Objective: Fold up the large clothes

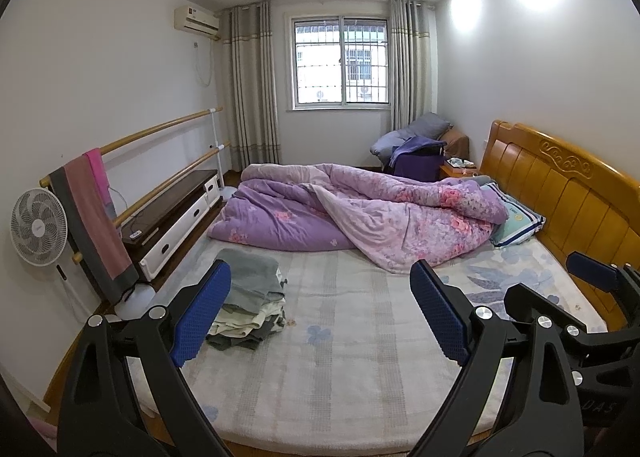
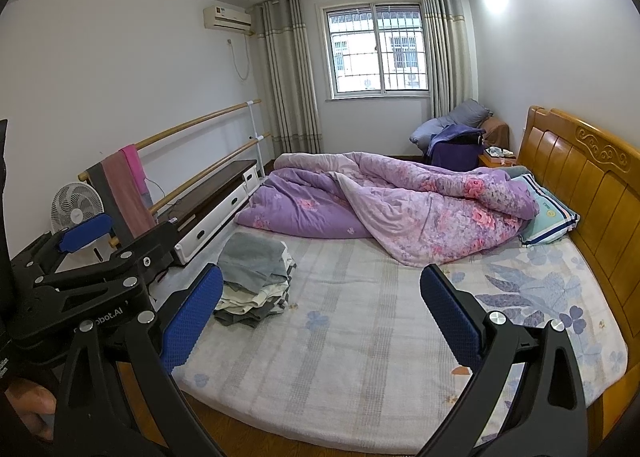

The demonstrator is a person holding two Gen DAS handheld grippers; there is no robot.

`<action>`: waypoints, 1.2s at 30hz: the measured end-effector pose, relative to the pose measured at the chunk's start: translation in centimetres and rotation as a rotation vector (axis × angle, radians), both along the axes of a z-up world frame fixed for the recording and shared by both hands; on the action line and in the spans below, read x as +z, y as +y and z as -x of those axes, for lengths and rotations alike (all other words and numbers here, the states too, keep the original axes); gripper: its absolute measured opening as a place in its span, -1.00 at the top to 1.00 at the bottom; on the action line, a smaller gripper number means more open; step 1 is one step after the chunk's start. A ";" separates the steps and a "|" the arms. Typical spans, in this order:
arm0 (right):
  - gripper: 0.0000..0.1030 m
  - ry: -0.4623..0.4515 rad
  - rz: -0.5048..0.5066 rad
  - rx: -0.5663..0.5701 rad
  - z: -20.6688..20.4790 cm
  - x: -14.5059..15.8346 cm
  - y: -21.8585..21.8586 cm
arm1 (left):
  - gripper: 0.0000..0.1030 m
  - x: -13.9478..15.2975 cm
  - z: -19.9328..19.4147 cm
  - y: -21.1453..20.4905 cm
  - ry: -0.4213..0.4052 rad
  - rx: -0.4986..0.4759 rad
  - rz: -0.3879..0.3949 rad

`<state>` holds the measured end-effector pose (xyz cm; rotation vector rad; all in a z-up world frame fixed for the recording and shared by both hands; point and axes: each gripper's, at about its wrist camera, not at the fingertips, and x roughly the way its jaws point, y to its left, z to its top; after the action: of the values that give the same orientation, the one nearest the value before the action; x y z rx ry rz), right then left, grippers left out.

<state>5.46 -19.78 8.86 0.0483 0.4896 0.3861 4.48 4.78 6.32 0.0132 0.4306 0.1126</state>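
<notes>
Both tools are held above the near edge of the bed, pointing across it toward the window. The left tool has its blue-padded fingers spread wide with nothing between them; the right tool is likewise released and empty. The two sit close side by side: each shows at the edge of the other's view.

The task's thing, a stack of grey, cream and dark folded-looking clothes, lies on the left part of the pale checked bed sheet with blue flower prints, near the bed's left edge. It sits ahead and to the left of both tools, just beyond the left finger of each. The left tool appears the nearer one, so I judge a reach to the pile falls to it first. The pile's long axis seems to run away from the tools, toward the far side of the bed.

Behind the pile, a rumpled purple floral quilt lies across the far half of the bed, apart from the clothes. A wooden headboard stands to the right. Along the left wall are a white fan, wooden rails with a pink-and-grey towel draped over them, and a low cabinet.
</notes>
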 end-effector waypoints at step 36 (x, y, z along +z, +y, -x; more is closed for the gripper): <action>-0.85 0.026 0.008 -0.007 -1.4 -1.3 0.6 | -0.78 -0.5 -1.2 1.2 0.017 0.003 -0.001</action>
<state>6.90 -19.18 7.54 0.0474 0.5166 0.3768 5.69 5.96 5.80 0.0144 0.4477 0.1154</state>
